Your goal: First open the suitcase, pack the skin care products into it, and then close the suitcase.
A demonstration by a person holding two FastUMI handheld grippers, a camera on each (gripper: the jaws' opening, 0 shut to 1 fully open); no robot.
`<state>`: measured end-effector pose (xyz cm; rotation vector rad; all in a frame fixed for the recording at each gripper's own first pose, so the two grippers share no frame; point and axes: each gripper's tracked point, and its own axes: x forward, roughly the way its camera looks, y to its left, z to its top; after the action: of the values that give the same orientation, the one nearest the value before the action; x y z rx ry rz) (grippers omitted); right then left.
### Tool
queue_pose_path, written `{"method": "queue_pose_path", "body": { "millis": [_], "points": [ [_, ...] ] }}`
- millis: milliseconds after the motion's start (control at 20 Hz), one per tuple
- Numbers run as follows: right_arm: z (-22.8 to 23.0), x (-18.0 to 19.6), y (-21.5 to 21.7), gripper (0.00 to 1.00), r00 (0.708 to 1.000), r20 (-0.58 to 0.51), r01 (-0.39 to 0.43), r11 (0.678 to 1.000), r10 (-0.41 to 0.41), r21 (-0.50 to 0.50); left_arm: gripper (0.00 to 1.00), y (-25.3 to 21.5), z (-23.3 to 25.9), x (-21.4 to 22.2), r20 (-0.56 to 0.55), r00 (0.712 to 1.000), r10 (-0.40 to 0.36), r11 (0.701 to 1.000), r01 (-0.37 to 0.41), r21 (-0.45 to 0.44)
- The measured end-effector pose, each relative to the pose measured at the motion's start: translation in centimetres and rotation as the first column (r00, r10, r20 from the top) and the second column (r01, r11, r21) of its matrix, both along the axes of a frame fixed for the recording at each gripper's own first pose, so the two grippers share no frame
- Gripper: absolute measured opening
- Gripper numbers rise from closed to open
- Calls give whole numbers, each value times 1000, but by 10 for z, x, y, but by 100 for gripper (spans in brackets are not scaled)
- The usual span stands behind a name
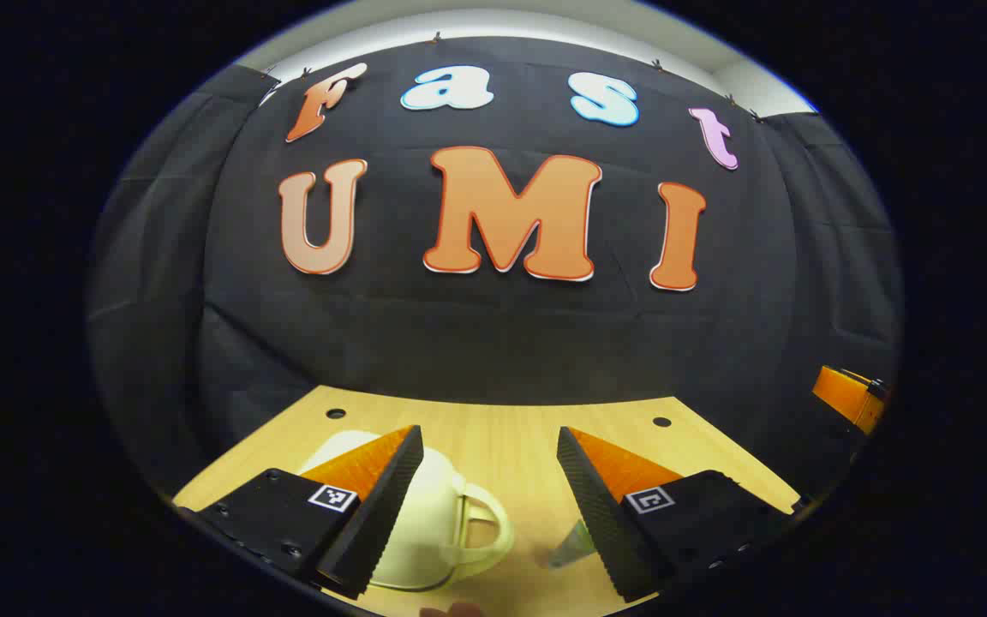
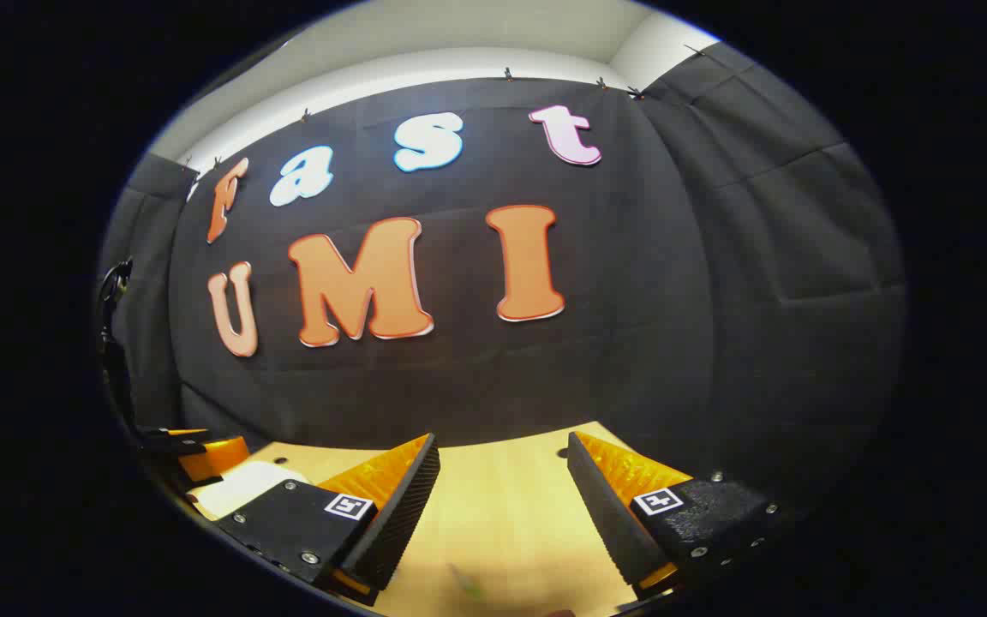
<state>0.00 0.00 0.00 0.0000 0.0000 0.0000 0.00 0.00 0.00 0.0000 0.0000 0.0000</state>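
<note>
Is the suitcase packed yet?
Not yet. Nothing looks done: the cream suitcase sits shut on the table. Both claws, left and right, are open and hold nothing. Opening, packing and closing are all left.

Both cameras are sitting low over the wooden table [image 1: 502, 437], facing the black cloth wall [image 1: 493, 334] nearly level. The left gripper view is looking squarely at it; the right gripper view is standing further right (wall skewed). Both are sharing table and wall.
</note>
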Motion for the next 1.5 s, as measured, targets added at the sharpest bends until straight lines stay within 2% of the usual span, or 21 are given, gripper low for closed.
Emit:
{"method": "queue_pose_path", "body": {
  "millis": [200,350,450,500,550,650,1100,1250,1400,1500],
  "points": [
    [-1,2,46,95,998,-32,-57,998,57,-10,98,39,10,-16,12,1000,5,1000,-5,-15],
    [-9,8,67,95,993,-80,-89,996,89,3,97,44,9,-30,5,1000,-29,996,30,-86],
    [-9,12,74,95,992,-79,-102,994,100,-25,98,57,11,-35,10,1000,0,996,1,-85],
    [-11,15,78,100,990,-88,-112,993,109,-30,98,60,10,-37,8,1000,14,997,-13,-75],
    [-14,17,82,95,987,-106,-122,992,119,-25,98,62,12,-37,6,1000,18,997,-18,-69],
    [-23,17,88,95,979,-151,-139,990,135,-19,97,57,12,-37,4,1000,3,998,-3,-62],
    [-29,15,74,95,976,-185,-125,991,114,-52,98,42,12,-20,0,1000,-9,1000,9,3],
    [-31,16,70,95,975,-199,-115,992,103,-49,98,34,12,-14,6,1000,-14,998,14,57],
    [-39,17,62,95,971,-220,-108,993,95,-45,98,25,2,-10,0,1000,-17,982,17,189],
    [-45,13,55,95,968,-234,-104,994,91,-43,97,13,-14,-8,-34,999,-41,963,48,266]
  ]
}}
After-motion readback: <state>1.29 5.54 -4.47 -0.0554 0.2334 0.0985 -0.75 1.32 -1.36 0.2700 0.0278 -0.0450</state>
